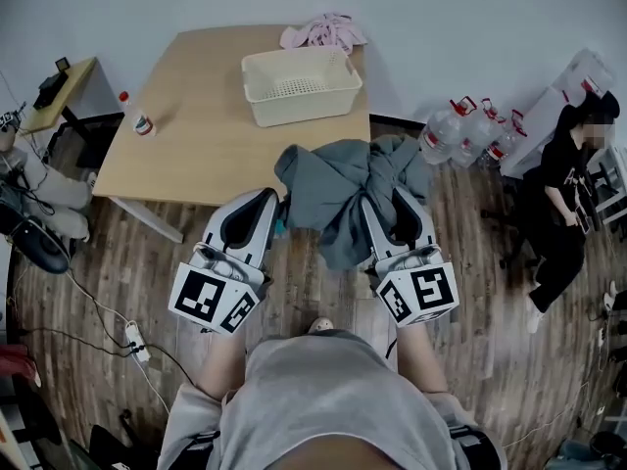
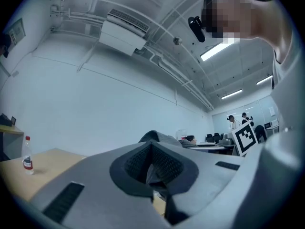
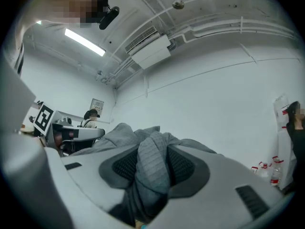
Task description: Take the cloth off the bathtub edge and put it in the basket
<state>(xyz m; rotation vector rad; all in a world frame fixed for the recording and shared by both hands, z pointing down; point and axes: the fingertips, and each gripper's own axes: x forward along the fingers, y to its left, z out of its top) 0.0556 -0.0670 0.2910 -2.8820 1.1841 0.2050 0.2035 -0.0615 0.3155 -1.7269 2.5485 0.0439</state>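
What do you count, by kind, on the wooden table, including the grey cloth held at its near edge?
Cloths: 2, the grey cloth and the pink cloth
Baskets: 1, the cream basket
Bottles: 1, the small bottle
Total: 4

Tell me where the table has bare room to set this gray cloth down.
Bare tabletop runs from the small bottle to the basket. Crowded: basket and pink cloth far right, gray cloth over the near right corner.
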